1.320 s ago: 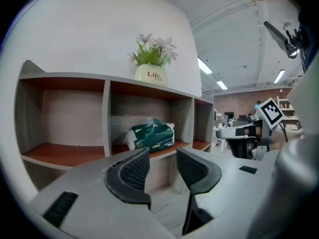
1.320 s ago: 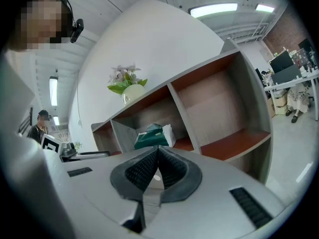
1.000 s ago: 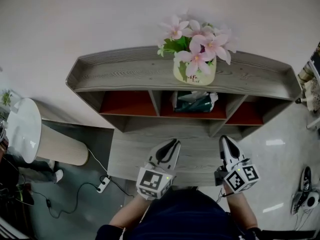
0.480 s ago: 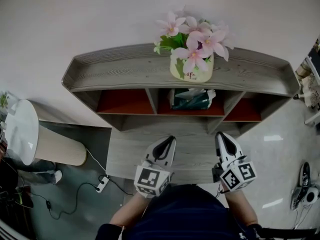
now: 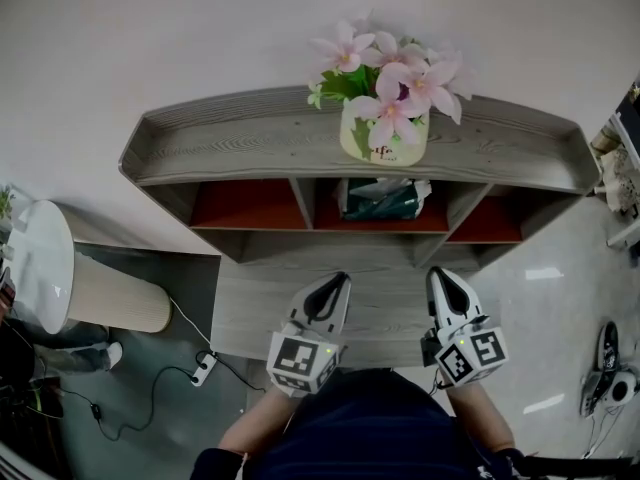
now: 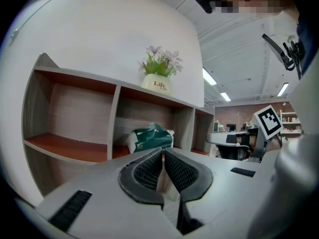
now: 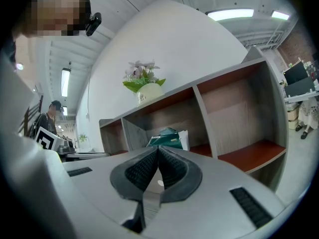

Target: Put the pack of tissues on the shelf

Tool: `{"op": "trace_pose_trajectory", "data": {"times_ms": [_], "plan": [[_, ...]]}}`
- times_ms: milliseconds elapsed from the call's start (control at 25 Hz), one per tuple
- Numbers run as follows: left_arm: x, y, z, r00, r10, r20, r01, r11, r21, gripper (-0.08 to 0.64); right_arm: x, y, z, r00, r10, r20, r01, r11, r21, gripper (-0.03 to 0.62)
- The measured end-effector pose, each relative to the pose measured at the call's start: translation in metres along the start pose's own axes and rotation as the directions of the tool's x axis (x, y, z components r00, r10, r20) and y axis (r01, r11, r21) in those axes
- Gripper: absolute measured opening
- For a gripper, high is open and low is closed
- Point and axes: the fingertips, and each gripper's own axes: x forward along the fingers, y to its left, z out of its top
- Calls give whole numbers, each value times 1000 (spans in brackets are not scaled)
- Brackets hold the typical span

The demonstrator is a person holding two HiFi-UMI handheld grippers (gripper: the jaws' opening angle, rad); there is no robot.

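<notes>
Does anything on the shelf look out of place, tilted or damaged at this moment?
Nothing stands out. The pack of tissues lies inside the middle compartment of the shelf, and the flower pot stands upright on top. The left gripper and the right gripper are shut and empty.

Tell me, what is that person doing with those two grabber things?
A person holds a gripper in each hand over a grey desk, pointing at the shelf. The left gripper and the right gripper are both shut and hold nothing. The pack of tissues already lies in the shelf's middle compartment, right below the flower pot on top. So the job looks done.
</notes>
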Motion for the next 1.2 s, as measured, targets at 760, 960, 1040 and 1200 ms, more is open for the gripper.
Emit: {"op": "trace_pose_trajectory", "data": {"times_ms": [760, 960, 1040, 1200], "plan": [[3, -1, -6, 1000, -23, -15, 23, 1000, -3, 29, 2, 5, -5, 1000, 3, -14, -3, 1000, -26, 11], [2, -3, -8, 1000, -21, -20, 21, 1000, -11, 29, 1, 5, -5, 1000, 2, -20, -2, 1000, -27, 11], [2, -2, -7, 1000, -21, -18, 21, 1000, -9, 29, 1, 5, -3, 1000, 1, -15, -2, 999, -33, 11], [0, -3, -9, 1000, -18, -22, 18, 1000, -11, 29, -2, 5, -5, 1000, -4, -17, 3, 1000, -27, 11]]}}
